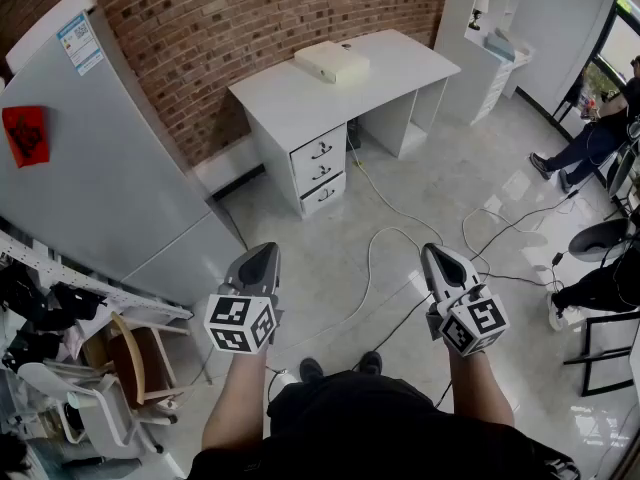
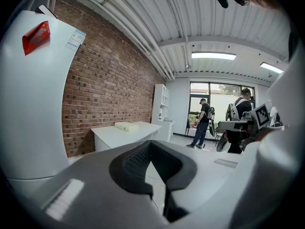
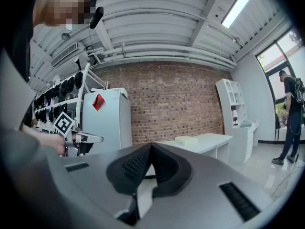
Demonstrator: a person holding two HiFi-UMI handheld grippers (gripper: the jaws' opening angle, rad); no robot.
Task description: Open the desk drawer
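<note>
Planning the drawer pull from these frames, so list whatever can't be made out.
Drawers: head view, far off; handle shape too small to tell.
Drawers, gripper views: hidden behind the left gripper and right gripper; only the desk top shows.
Box on desk: head view, too small to identify.
Fridge label: head view, print too small to read.
</note>
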